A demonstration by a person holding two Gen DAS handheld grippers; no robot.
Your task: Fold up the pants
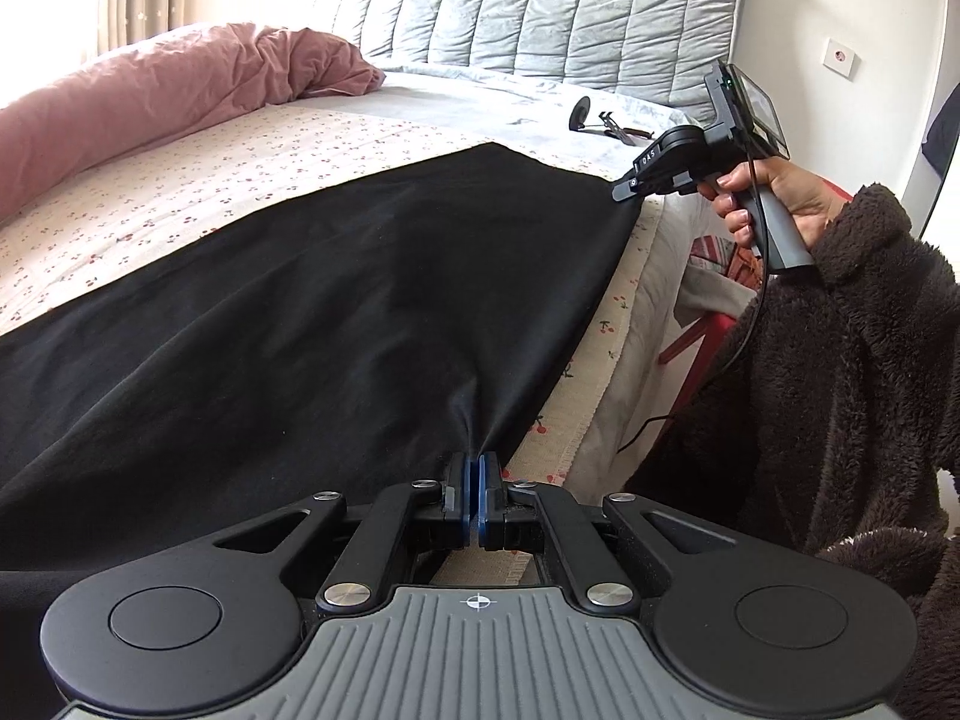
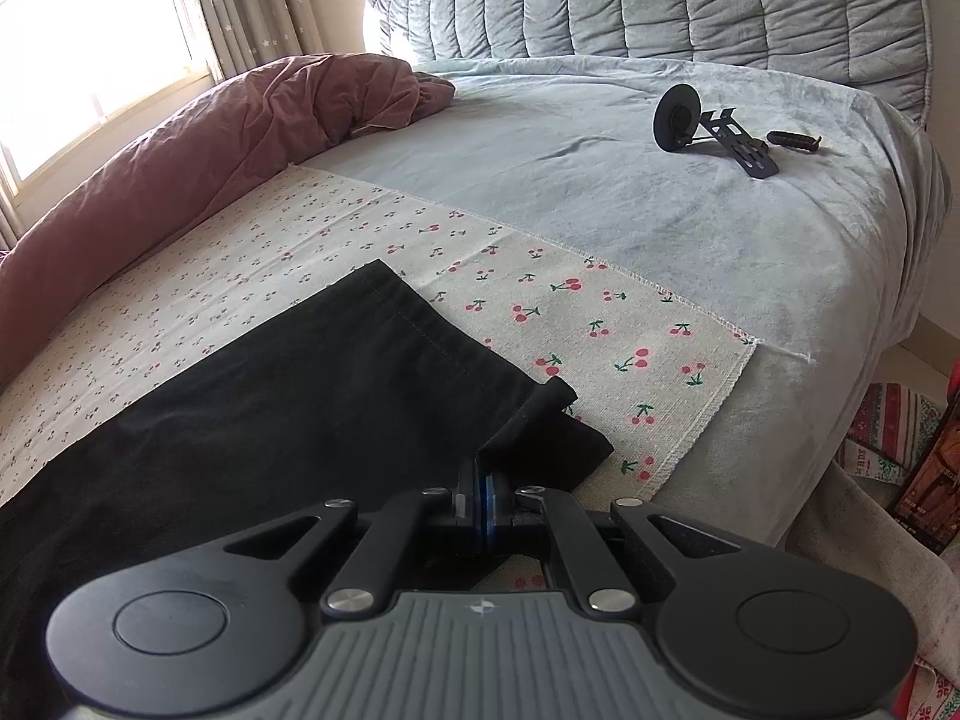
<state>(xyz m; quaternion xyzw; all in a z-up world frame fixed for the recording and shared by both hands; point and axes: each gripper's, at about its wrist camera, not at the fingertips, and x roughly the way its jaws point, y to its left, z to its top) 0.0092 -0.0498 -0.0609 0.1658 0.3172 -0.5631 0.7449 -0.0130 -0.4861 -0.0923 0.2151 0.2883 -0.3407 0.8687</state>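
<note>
Black pants (image 1: 288,312) lie spread on the cherry-print cloth (image 1: 180,180) on the bed. My left gripper (image 1: 478,462) is shut on the near edge of the pants, and the fabric puckers into its blue pads. My right gripper (image 1: 627,187) shows in the left wrist view at the pants' far right corner, held by a hand. In the right wrist view my right gripper (image 2: 485,480) is shut on a hem corner of the pants (image 2: 270,396), which is lifted and folded over a little.
A rolled pink duvet (image 1: 150,96) lies along the bed's far left side. A grey quilted headboard (image 2: 660,0) stands behind. A black stand with a disc (image 2: 708,120) lies on the grey sheet (image 2: 600,210). The bed's edge drops off at right, with red furniture (image 1: 690,342) below.
</note>
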